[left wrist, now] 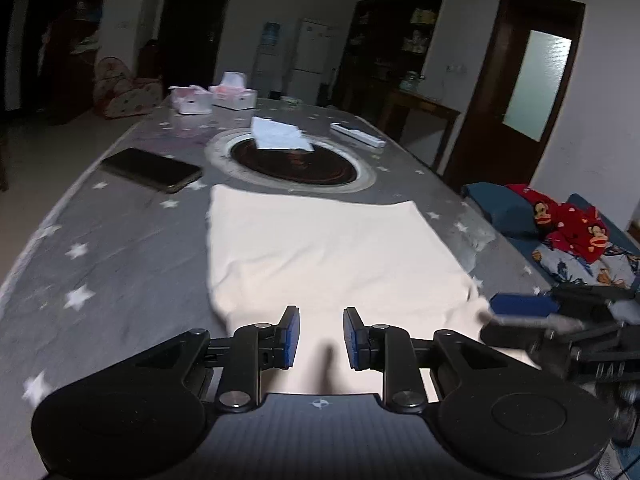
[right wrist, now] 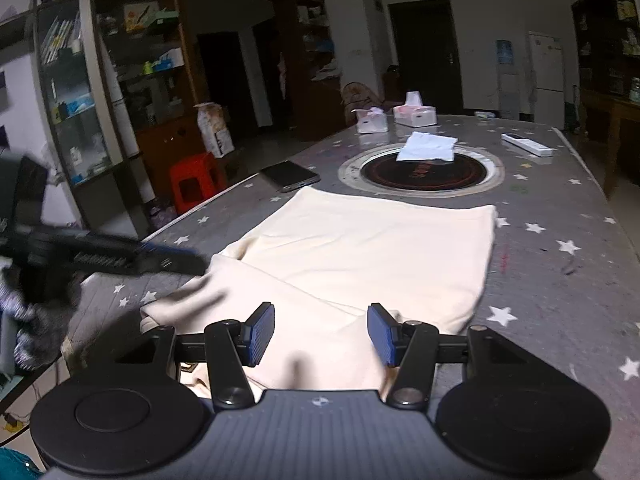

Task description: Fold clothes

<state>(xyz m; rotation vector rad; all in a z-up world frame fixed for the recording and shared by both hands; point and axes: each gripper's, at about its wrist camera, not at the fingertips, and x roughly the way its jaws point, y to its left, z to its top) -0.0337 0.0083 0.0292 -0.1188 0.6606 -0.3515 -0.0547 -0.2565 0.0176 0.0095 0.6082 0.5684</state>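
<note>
Cream knit garment, soft and limp: I grip its near-edge corners; my left gripper and right gripper gape empty.

Both tools are spread wide with nothing between the pads. The left tool points straight ahead, and the right tool sits close beside it, roughly level.

The cream garment's near edge is hidden beneath the fingers. The opposite gripper is motion-blurred.
</note>
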